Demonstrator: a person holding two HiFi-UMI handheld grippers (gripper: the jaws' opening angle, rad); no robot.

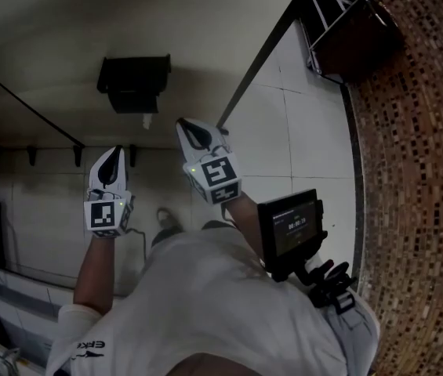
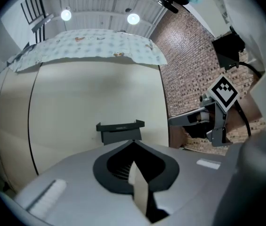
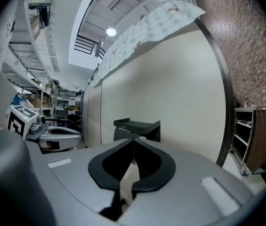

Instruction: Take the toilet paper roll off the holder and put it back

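Note:
A black toilet paper holder (image 1: 133, 83) hangs on the cream wall, with a small white scrap (image 1: 147, 121) showing just under it; the roll itself I cannot make out. My left gripper (image 1: 113, 157) is shut and empty, below and slightly left of the holder. To the holder's lower right, my right gripper (image 1: 191, 128) is also shut on nothing. Both stand short of the wall. In the left gripper view the holder (image 2: 120, 131) sits straight beyond the closed tips (image 2: 133, 143). In the right gripper view the holder (image 3: 136, 127) is likewise ahead of the closed tips (image 3: 133, 139).
A dark wire rack (image 1: 350, 26) stands by the brick wall (image 1: 421, 171) at the right. A black strip (image 1: 260, 61) runs along the wall panel's edge. Small black hooks (image 1: 76, 155) sit left of the grippers. A screen device (image 1: 290, 227) is strapped to the person's chest.

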